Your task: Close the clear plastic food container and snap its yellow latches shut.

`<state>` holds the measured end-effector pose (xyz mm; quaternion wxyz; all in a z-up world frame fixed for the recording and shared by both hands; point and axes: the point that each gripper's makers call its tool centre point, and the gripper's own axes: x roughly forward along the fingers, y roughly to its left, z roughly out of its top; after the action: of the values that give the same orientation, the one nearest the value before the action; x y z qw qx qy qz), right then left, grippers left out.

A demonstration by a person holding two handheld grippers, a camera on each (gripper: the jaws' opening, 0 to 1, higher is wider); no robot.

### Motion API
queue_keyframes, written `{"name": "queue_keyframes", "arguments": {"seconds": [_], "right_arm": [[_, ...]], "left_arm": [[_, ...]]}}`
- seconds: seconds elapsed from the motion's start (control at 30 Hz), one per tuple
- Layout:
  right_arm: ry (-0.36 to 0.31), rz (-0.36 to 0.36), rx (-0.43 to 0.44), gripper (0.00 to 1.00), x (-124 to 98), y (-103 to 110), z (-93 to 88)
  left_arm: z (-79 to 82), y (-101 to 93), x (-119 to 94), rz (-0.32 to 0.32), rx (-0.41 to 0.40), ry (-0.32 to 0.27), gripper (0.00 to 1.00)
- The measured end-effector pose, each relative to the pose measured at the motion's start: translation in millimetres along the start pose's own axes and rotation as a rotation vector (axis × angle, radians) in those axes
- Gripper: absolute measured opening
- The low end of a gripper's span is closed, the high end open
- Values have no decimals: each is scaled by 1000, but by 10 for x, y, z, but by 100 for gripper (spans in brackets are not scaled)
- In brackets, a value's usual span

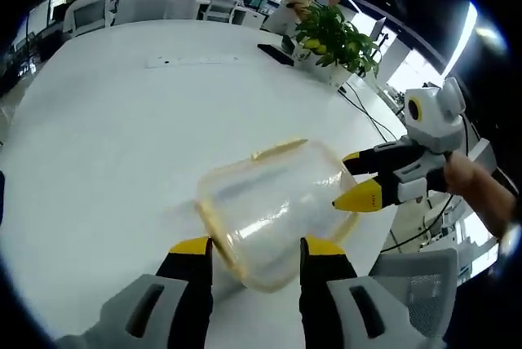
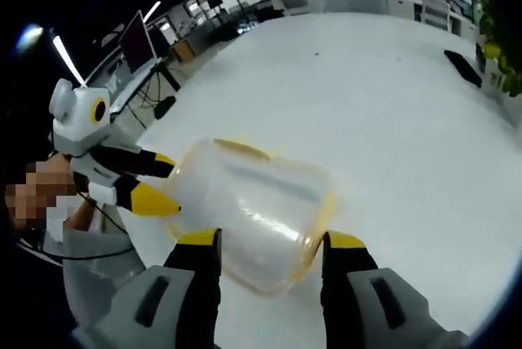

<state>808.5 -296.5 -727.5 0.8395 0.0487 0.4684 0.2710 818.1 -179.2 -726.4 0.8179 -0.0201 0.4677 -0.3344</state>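
The clear container (image 1: 273,206) lies on the white table (image 1: 106,137) just ahead of the left gripper (image 1: 254,253), whose jaws are spread. The right gripper (image 2: 265,245), also spread, faces it from the opposite side. Uneven pressure could skid the light container sideways, leaving a yellow latch (image 1: 279,149) unsnapped.

One container (image 1: 273,210) sits on one counter (image 1: 122,137), with two hand-held grippers: left (image 1: 254,253), right (image 2: 272,245). One plant (image 1: 334,37) stands far off.
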Motion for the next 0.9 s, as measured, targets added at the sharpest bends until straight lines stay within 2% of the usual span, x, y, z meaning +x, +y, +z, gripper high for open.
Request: {"name": "queue_keyframes", "arguments": {"seconds": [0.57,0.9], "right_arm": [[16,6,-10,45,83,317,-92],[30,2,-3,46,89,413,-147]], "left_arm": [[-220,142,-212,5,-8,12,36],[-310,154,-294,3,-7,14,36]]}}
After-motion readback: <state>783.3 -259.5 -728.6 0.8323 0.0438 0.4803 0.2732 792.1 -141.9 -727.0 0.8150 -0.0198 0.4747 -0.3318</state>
